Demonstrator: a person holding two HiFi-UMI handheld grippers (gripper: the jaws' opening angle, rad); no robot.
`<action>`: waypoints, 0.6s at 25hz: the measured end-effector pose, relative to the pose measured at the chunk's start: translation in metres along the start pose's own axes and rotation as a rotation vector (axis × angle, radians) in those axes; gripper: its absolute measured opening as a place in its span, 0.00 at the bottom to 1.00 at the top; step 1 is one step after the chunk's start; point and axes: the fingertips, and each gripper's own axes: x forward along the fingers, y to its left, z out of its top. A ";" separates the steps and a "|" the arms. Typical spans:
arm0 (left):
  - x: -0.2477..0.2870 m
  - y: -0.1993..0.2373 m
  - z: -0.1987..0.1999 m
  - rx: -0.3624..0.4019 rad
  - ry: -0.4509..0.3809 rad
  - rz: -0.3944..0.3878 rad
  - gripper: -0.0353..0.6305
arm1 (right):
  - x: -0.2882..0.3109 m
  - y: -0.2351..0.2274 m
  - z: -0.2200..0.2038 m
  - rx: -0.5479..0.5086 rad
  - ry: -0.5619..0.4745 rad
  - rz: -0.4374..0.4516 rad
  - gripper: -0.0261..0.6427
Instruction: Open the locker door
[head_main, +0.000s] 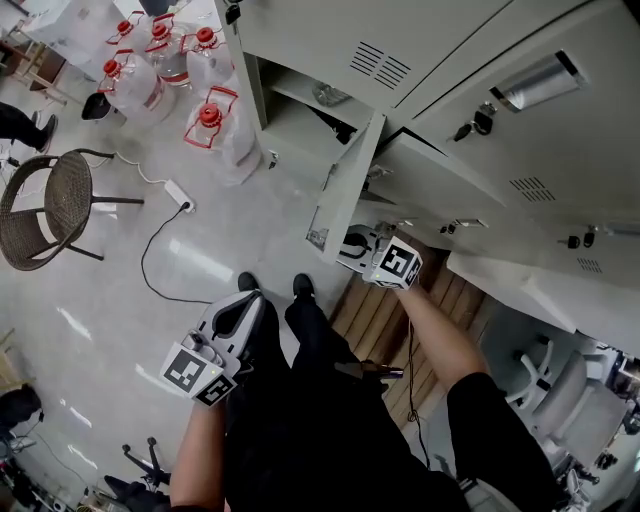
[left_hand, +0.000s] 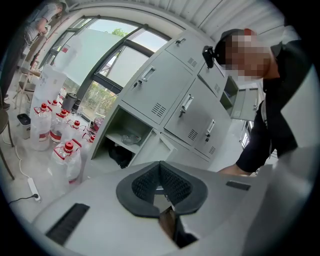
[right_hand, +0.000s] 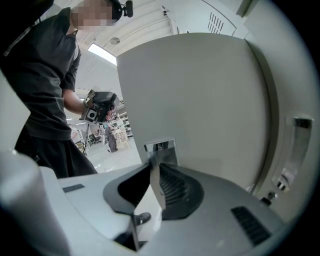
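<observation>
The grey locker door (head_main: 345, 195) stands partly swung out from the bank of lockers. My right gripper (head_main: 352, 245) is at its free edge. In the right gripper view the door (right_hand: 200, 100) fills the frame, and its metal handle tab (right_hand: 161, 146) and the door's edge run between the jaws of the right gripper (right_hand: 154, 172), which are shut on them. My left gripper (head_main: 240, 312) hangs low beside the person's leg, away from the lockers. Its jaws (left_hand: 160, 172) meet with nothing between them.
Several large water bottles with red caps (head_main: 165, 60) stand on the floor left of the lockers. A wicker chair (head_main: 55, 205) and a power strip with cable (head_main: 180, 195) lie further left. An open compartment (head_main: 300, 110) sits behind the door, and wooden slats (head_main: 385, 310) lie under the person's feet.
</observation>
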 end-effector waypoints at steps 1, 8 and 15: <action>0.002 -0.001 0.000 -0.001 0.004 -0.003 0.08 | -0.002 0.001 0.000 0.003 -0.003 0.005 0.14; 0.011 -0.010 -0.002 0.010 0.022 -0.020 0.08 | -0.016 0.002 -0.006 0.011 -0.005 0.018 0.14; 0.015 -0.017 -0.003 0.020 0.031 -0.029 0.08 | -0.032 0.003 -0.012 0.008 -0.008 0.012 0.14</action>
